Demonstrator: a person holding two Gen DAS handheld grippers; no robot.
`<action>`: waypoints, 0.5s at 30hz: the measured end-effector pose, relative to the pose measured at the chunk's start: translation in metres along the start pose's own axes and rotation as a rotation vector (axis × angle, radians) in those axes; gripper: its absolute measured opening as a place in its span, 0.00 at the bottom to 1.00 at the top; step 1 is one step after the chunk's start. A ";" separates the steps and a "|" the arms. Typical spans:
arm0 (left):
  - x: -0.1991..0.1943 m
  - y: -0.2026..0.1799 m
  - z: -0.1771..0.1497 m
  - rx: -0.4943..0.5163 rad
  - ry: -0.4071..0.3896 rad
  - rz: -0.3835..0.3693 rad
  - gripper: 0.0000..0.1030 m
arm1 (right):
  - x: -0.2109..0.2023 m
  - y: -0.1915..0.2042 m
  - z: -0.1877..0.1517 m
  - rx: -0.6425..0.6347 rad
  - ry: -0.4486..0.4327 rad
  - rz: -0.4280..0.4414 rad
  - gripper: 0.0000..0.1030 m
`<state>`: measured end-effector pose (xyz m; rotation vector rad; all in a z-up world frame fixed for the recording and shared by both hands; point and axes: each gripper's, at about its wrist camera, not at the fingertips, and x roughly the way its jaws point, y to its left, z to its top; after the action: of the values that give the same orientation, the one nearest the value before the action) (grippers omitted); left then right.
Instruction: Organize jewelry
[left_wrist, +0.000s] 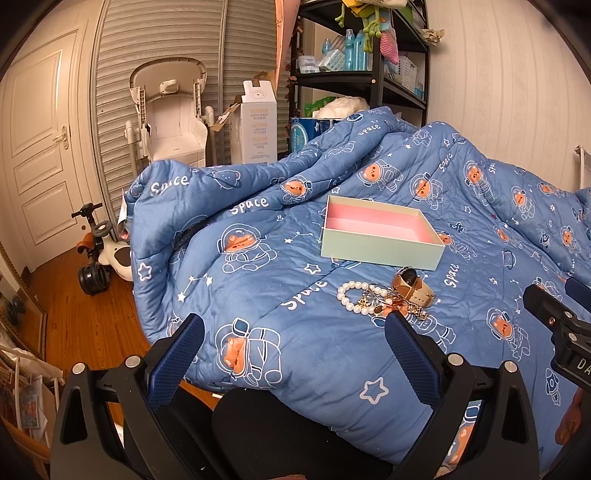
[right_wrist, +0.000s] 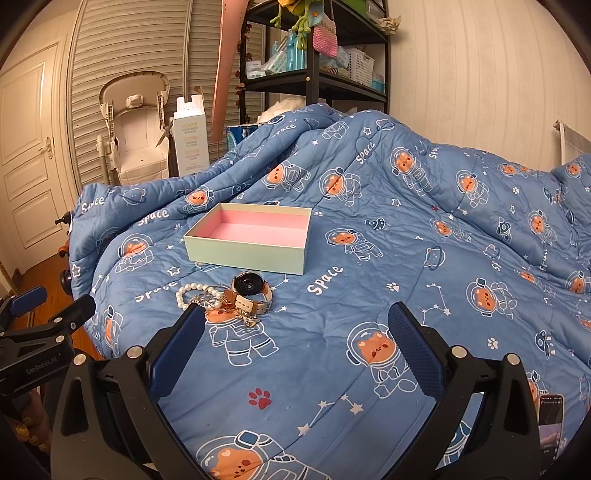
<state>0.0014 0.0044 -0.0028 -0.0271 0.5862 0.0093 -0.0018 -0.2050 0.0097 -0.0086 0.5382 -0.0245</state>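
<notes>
So the jewelry is all sitting in one little heap on the blue quilt (right_wrist: 369, 229), just in front of the box (right_wrist: 251, 240). There's a pearl bracelet (right_wrist: 190, 291) on the left side of the heap, a watch (right_wrist: 248, 286) with a dark round face and a tan strap on the right, and some gold chain bits (right_wrist: 245, 317) tangling in between and spilling toward the camera. Can't really tell how many separate chain pieces there are, it's kind of a knot.

The box is lying open right behind the pile, pale green outside, pink inside, nothing showing in it, and it's not touching the jewelry.

The left gripper (left_wrist: 295, 332) is hovering over the quilt with its blue fingers spread wide apart, holding nothing, and its right fingertip is sitting just beside the heap in that view (bracelet (left_wrist: 354, 295), watch (left_wrist: 410, 284), box (left_wrist: 380, 236)). The right gripper (right_wrist: 299, 325) is doing the same thing, wide apart and gripping nothing, with its left fingertip just beside the chains.

Further out, a phone (right_wrist: 550, 421) is lying on the quilt at the lower right, and a black shelf (right_wrist: 314, 74) is standing behind the bed.
</notes>
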 end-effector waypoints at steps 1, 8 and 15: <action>0.000 0.000 0.000 0.000 0.000 0.000 0.93 | 0.000 0.000 0.000 -0.001 0.001 0.000 0.95; 0.000 0.000 0.000 0.001 -0.004 0.000 0.93 | 0.000 0.000 0.000 0.001 -0.001 0.000 0.95; -0.004 -0.001 0.000 0.005 -0.006 0.000 0.93 | 0.000 0.000 0.000 -0.001 -0.002 -0.001 0.95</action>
<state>-0.0019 0.0031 -0.0001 -0.0226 0.5798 0.0079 -0.0019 -0.2048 0.0098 -0.0101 0.5360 -0.0248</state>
